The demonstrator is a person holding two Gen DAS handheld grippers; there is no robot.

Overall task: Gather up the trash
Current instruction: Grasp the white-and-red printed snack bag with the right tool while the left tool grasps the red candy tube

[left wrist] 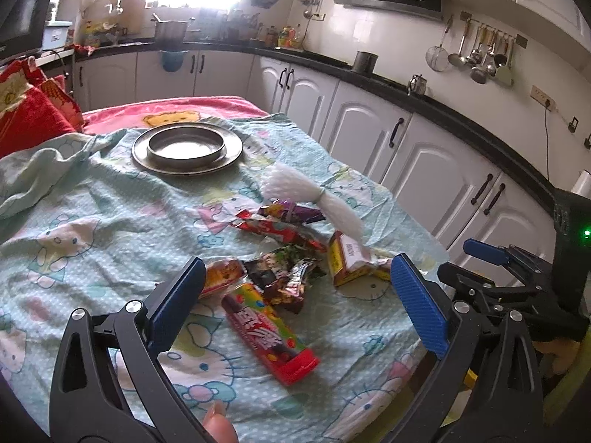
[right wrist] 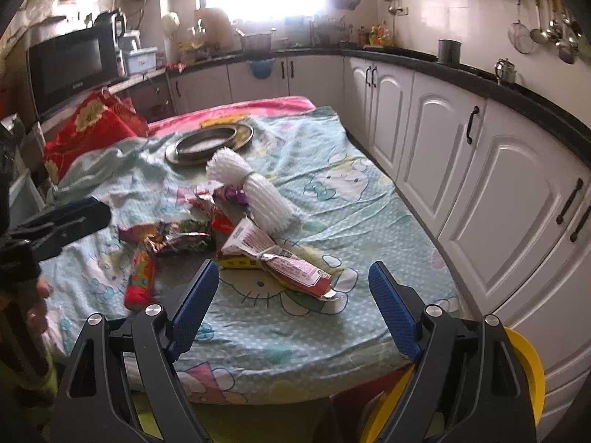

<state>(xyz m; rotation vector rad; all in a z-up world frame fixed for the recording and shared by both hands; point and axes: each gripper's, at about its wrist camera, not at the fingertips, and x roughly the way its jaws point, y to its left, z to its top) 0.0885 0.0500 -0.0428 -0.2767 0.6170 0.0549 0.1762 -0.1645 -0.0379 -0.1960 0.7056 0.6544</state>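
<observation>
Two handheld grippers hang over a heap of snack litter on a kitchen table draped in a pale cartoon-cat cloth. The left gripper has its blue pads spread wide with nothing between them, poised above the wrappers near the table's front edge. The right gripper is likewise agape and empty, aimed at a flattened paper packet lying toward the front right of the pile.

The trash sits in a loose cluster at the middle of the table: a red-capped candy tube nearest the front edge, crumpled foil wrappers behind it, a small yellow-and-red carton toward the right edge, and a white foam net sleeve farther back. A metal plate holding a shallow dish stands well apart, toward the far edge.

Collecting cleanly likely calls for taking one piece at a time, closing on the tube across its narrow width and pinching foil by a raised crease so the cloth is not snagged.

The tube bears large white characters, too blurred to read with confidence; print on the carton and packet is illegible.
</observation>
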